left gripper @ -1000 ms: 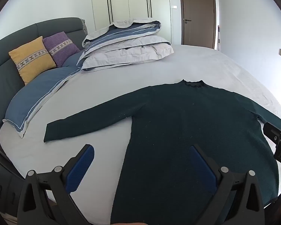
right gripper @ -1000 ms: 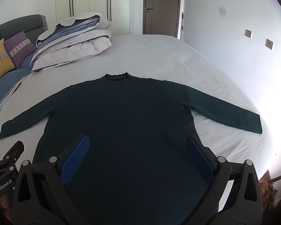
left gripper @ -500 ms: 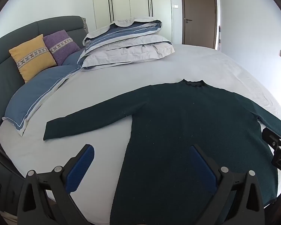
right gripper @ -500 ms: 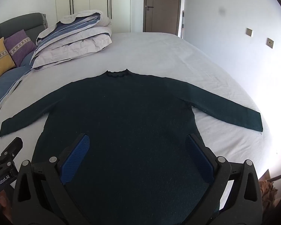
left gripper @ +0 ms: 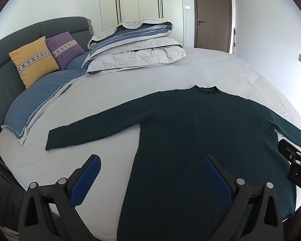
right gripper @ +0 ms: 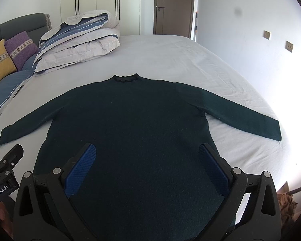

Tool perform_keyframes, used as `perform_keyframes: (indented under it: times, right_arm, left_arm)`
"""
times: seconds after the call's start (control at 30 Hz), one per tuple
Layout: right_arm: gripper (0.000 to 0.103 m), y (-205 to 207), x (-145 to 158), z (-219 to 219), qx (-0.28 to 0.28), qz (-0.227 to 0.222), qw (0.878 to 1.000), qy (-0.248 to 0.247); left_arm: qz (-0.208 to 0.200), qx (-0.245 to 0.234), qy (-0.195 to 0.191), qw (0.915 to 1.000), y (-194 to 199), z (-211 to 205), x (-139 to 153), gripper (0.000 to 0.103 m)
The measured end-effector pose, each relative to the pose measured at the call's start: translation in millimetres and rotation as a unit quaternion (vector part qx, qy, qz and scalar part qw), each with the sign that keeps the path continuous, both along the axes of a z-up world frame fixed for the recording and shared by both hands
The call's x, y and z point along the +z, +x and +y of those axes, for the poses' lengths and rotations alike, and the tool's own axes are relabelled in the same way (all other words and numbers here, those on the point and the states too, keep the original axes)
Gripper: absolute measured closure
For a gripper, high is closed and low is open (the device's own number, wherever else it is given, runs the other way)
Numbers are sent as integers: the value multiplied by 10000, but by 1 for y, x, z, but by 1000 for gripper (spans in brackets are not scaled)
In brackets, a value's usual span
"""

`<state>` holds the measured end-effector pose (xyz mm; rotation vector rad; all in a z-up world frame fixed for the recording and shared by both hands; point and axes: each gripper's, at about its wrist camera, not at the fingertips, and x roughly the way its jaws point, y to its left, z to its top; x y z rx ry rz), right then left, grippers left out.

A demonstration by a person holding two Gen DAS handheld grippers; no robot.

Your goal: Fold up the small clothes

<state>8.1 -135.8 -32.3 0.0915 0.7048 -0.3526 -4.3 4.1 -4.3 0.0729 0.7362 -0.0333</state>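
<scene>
Both jaws are spread wide, nothing gripped: the left gripper [left gripper: 150,176] is hung over the sweater's [right gripper: 130,124] left hem edge, the right gripper [right gripper: 146,166] over its lower middle. The sweater is laid flat on the bed [right gripper: 170,56], neck at 12 o'clock, hem at 6, long axis 12-to-6, sleeves at 9 and 3. Risk, probably: knit gets bunched if only one layer is pinched, so the fold is skewed.

left tool [left gripper: 151,166] drawn slightly back, right tool [right gripper: 147,154] raised slightly
</scene>
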Motion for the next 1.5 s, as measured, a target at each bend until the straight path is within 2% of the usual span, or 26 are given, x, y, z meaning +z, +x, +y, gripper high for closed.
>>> perform_keyframes:
  times: [1.5]
  right_arm:
    - [0,-5,0,5,4,2,10000,6]
  left_arm:
    - [32,0,-54,10000,1,-6,-1,0]
